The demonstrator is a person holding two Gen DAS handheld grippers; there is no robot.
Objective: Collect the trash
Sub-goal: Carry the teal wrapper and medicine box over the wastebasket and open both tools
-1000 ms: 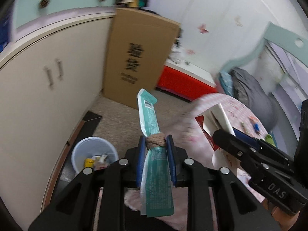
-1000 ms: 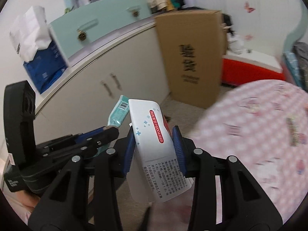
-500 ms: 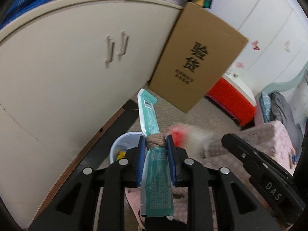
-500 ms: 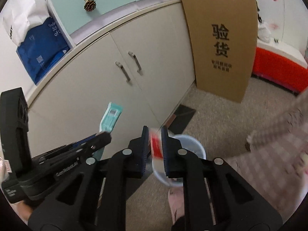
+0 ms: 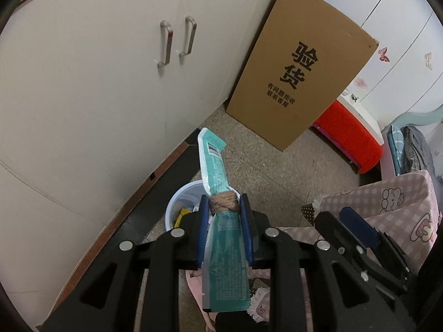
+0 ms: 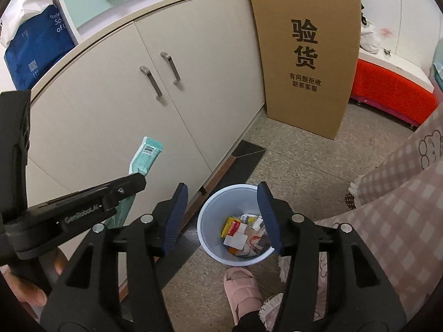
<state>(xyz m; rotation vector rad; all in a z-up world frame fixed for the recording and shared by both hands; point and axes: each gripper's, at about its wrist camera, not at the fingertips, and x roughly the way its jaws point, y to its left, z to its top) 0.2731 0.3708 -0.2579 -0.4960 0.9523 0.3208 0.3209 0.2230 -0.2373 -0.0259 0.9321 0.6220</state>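
Room: speckled floor point(image 6: 299, 171) with a cream two-door cabinet point(image 6: 116, 116) along the wall. Landmark: the white bin point(image 6: 210, 221) standing on the floor near the cabinet's foot.

1. Bin contents: mixed trash point(image 6: 243, 233), yellow, red and white packets, lying at the bottom.
2. My right claw point(image 6: 224, 215): released, blue pads wide apart, empty, poised directly above the bin.
3. My left claw point(image 5: 223, 207): clenched on a long teal wrapper point(image 5: 218, 171) with a brown band around its middle; held above the bin's near rim, tip pointing towards the cabinet.
4. Cardboard box point(image 6: 304, 52): upright, leaning against the cabinet beyond the bin.
5. Pink slipper point(image 6: 241, 290): on the floor just on my side of the bin.
6. Pink checked cloth point(image 6: 401, 207): right of the bin.
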